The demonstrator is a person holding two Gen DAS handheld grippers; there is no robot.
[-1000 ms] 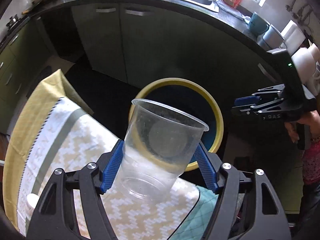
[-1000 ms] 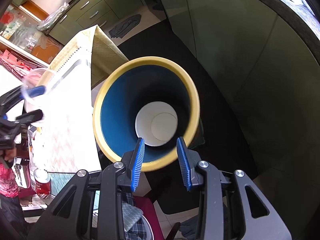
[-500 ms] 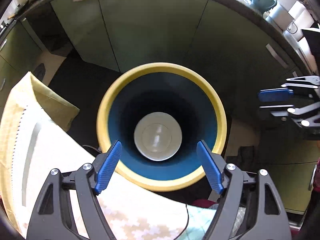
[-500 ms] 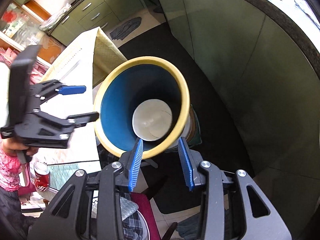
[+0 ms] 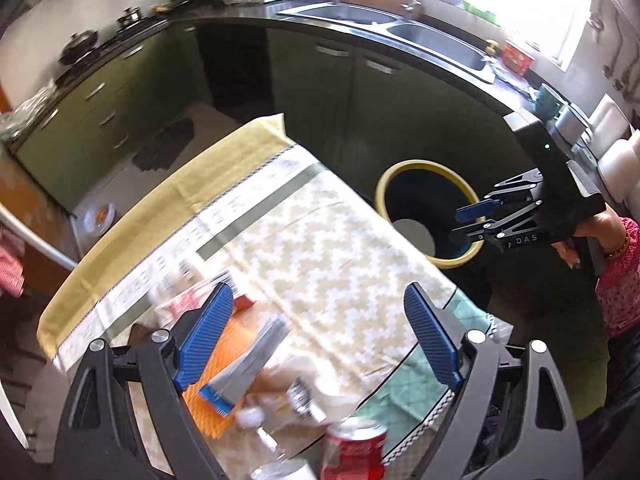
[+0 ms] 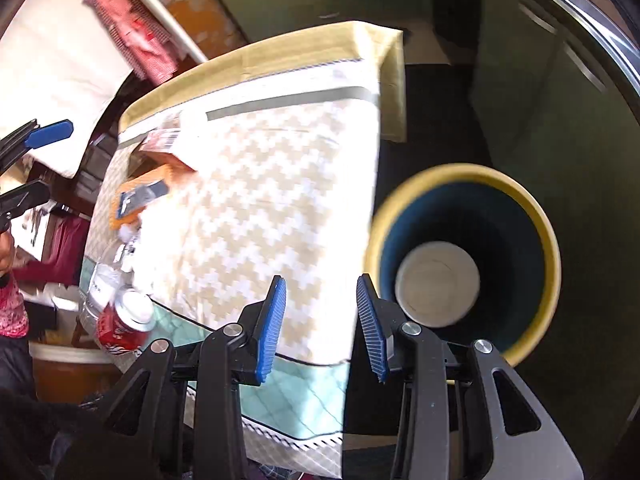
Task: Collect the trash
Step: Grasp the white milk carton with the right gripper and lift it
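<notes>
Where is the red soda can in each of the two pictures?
Left wrist view: the red soda can sits at the bottom edge, near the middle.
Right wrist view: it lies at the lower left, on the table's near corner.
Shared landmark: the yellow-rimmed bin, right of the zigzag tablecloth in both.
</notes>
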